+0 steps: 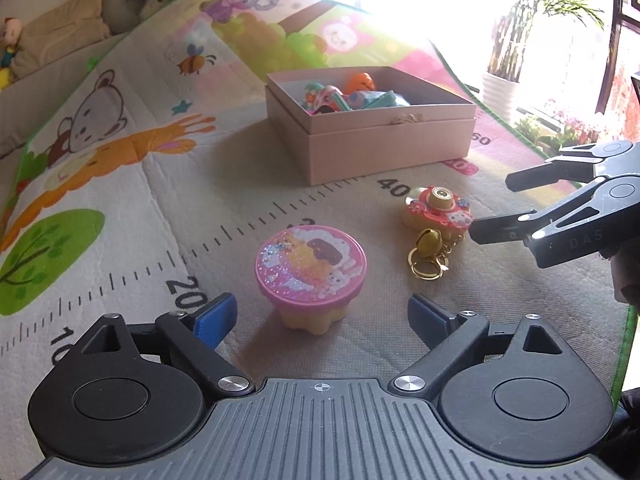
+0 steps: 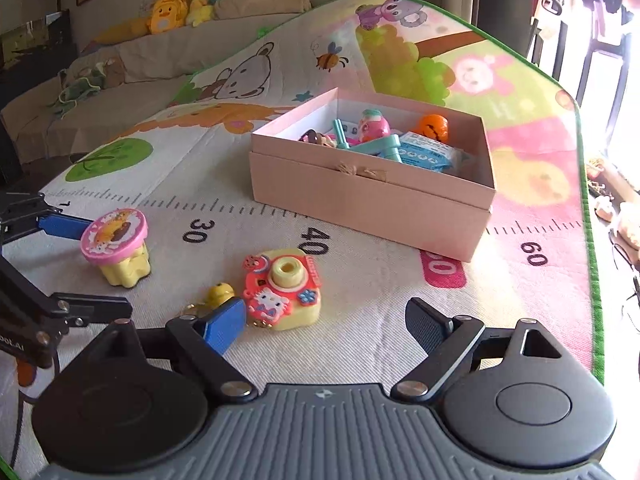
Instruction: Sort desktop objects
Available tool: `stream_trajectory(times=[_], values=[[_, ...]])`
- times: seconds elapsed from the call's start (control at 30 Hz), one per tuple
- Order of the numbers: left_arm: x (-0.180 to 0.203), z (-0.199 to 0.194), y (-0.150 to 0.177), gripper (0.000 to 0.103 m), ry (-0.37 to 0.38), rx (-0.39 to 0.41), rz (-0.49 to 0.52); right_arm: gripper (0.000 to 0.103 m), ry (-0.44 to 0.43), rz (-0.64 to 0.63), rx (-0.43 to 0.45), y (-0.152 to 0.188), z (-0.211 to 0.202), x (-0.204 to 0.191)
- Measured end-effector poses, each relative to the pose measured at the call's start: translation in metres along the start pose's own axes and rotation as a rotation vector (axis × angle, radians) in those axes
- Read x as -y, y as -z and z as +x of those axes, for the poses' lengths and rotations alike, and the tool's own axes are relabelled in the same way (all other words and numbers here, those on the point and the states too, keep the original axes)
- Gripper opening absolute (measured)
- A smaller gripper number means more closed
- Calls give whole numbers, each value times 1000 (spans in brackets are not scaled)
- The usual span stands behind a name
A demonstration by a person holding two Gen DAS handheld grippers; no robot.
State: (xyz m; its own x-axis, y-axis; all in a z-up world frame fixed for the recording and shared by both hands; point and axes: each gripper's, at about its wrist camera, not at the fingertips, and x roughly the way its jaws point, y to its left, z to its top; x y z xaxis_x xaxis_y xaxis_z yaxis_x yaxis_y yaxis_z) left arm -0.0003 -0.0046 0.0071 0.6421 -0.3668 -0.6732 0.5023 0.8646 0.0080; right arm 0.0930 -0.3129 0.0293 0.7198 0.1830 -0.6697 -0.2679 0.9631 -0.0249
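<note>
A pink-lidded yellow cupcake toy (image 1: 311,276) stands on the play mat just ahead of my open left gripper (image 1: 320,320), between its blue pads, not touched. It also shows in the right wrist view (image 2: 116,246). A red and yellow toy camera keychain (image 1: 436,210) with a gold bell lies to its right. In the right wrist view the camera (image 2: 282,292) lies just ahead of my open right gripper (image 2: 326,326), nearer its left pad. The right gripper (image 1: 496,204) shows in the left wrist view beside the camera. A pink open box (image 1: 372,136) holds several toys.
The box (image 2: 372,196) stands beyond both toys on the mat (image 2: 400,272). The mat's green edge (image 2: 592,280) runs along the right. A sofa with plush toys (image 2: 168,12) is behind. Potted plants (image 1: 504,72) stand by the window.
</note>
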Motion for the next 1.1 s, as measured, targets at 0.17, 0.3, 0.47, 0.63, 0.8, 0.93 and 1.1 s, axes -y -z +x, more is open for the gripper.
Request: stream_trajectory(times=[0.17,0.3,0.47,0.63,0.8,0.93,1.1], values=[[-1,10,5,97,9,-6,-37,74,-26,-14,-15,5,0,-5],[0,10,9,100,12,5,-33,74,10,-38,-15,0,11,-12],[-2,9,11,101,16,13,-49,74,240,-67,11,-9,23,3],[0,10,10,103,14,12,-46,80,105,127,8,-16,10,23],[-1,10,11,103,18,16,-52,84,48,153,12,-21,26,3],[-4,9,12,103,19,23,-72,84,40,195,-14,-36,52,-2],[-7,9,8,103,2,30,-96,70,43,175,-42,-43,64,-11]])
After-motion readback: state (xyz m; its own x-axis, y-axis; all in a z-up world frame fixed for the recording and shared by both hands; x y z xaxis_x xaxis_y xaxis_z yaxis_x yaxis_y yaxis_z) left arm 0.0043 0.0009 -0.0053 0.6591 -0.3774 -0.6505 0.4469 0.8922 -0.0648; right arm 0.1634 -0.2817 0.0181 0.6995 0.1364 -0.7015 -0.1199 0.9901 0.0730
